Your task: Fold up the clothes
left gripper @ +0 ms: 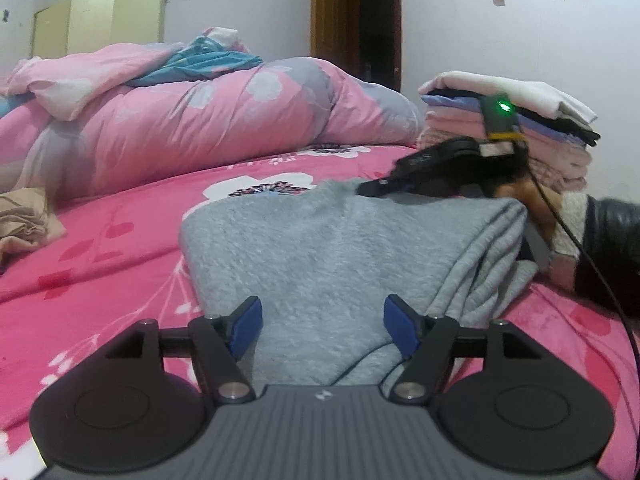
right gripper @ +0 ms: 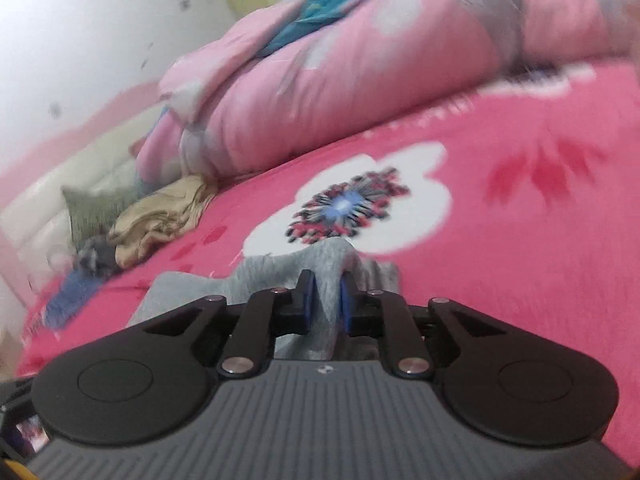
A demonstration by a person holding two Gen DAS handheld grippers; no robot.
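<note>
The right gripper point(right gripper: 327, 298) has its jaws clenched on a raised pinch of the grey fleece garment point(right gripper: 320, 276) at its far edge. The left gripper point(left gripper: 322, 326) hovers with jaws released and wide, low over the near edge of the same garment point(left gripper: 320, 240), which lies folded in layers on the pink floral bed point(left gripper: 120, 248). Open sheet spreads to the left; a rumpled pink duvet point(left gripper: 200, 120) bounds the far side, a stack of folded clothes point(left gripper: 520, 128) stands at the right, and a beige garment point(left gripper: 24, 216) lies at the left edge.
</note>
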